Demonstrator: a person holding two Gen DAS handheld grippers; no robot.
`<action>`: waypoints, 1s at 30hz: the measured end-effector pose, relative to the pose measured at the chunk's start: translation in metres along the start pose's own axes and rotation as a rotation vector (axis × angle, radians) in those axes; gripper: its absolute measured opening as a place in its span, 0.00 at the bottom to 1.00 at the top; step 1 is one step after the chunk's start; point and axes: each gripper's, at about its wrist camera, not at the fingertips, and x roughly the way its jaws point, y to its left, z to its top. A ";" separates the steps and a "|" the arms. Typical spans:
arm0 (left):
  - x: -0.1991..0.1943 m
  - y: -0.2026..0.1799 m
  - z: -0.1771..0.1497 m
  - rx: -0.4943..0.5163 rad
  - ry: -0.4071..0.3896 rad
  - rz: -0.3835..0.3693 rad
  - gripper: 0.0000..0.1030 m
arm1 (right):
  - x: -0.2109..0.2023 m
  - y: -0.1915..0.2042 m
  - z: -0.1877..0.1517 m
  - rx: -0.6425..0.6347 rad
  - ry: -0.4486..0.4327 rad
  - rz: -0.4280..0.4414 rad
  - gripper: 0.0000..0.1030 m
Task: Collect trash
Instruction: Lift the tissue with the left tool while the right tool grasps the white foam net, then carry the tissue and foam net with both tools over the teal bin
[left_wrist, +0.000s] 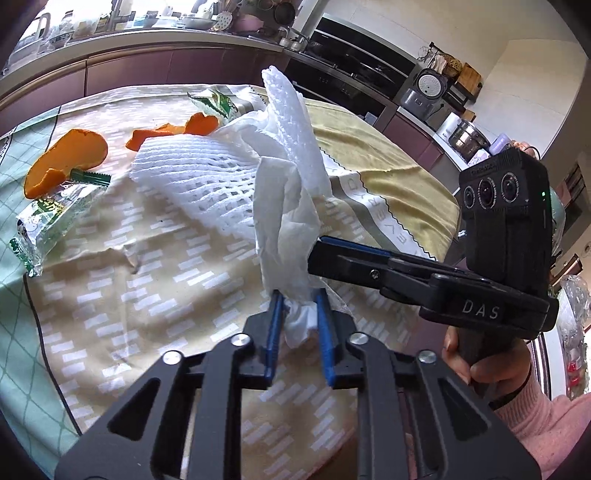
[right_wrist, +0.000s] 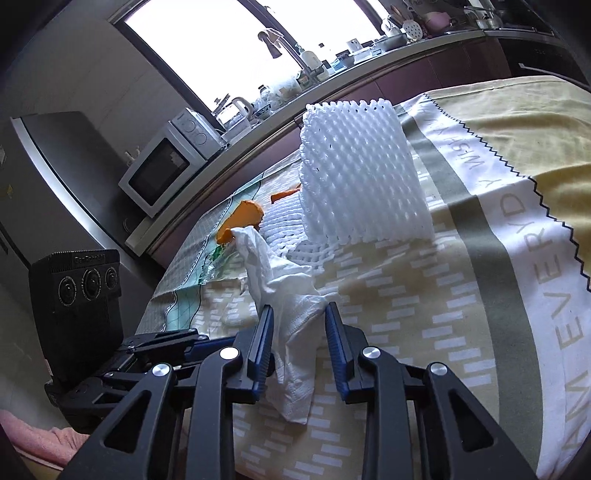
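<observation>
Left gripper pinching white paper towel at its bunched lower end, jaws narrow. Right gripper straddling same towel, jaws half-spread, pads not visibly pressing. Towel's long axis running up and away from both claws, free tip pointing toward foam fruit net. Net standing beyond towel, on tablecloth. Orange peel and green wrapper lying left of net, nearer left gripper.
</observation>
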 end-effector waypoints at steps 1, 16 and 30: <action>0.000 0.001 0.000 -0.003 0.000 0.003 0.10 | -0.001 0.002 0.002 -0.010 -0.003 -0.004 0.27; -0.042 0.009 -0.005 -0.019 -0.091 -0.033 0.06 | -0.011 -0.023 0.054 -0.029 -0.148 -0.176 0.60; -0.091 0.027 -0.019 -0.064 -0.163 -0.002 0.06 | 0.003 -0.047 0.048 0.081 -0.094 -0.027 0.04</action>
